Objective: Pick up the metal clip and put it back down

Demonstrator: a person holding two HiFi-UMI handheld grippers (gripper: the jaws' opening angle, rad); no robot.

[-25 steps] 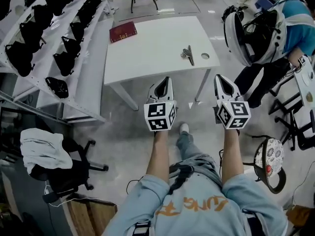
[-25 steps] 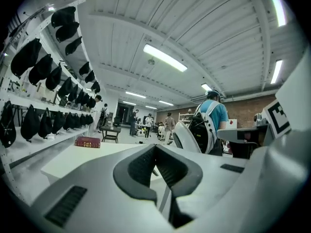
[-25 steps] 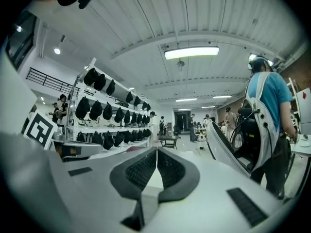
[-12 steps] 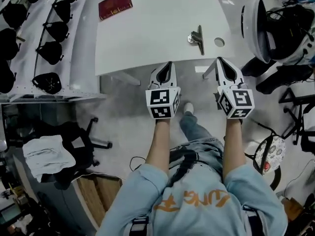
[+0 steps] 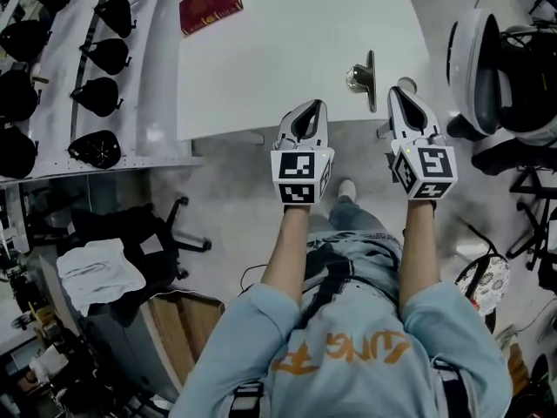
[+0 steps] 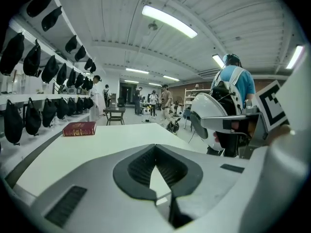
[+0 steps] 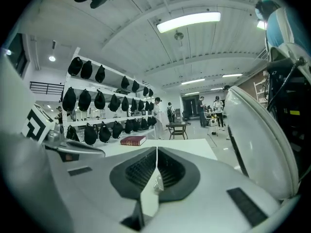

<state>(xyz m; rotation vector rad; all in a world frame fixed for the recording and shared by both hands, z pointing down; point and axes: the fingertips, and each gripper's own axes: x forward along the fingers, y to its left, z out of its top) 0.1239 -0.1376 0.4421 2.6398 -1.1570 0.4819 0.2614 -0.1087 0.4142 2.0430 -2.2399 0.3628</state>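
Note:
The metal clip lies on the white table, near its front right corner. My right gripper is shut and empty, its tips at the table's front edge just right of the clip. Through the slot below its tips, a small metal piece shows in the right gripper view. My left gripper is also shut and empty. It hovers at the front edge, left of the clip. In the left gripper view, the left gripper points across the bare tabletop.
A red book lies at the table's far left corner. Shelves of black bags run along the left. A large white shell-shaped object stands right of the table. An office chair with a white cloth is behind left. A person in blue stands to the right.
The person has stepped toward the table. Both grippers have gone from over the floor to the table's front edge, and the right one is now close beside the clip. Both stayed shut.

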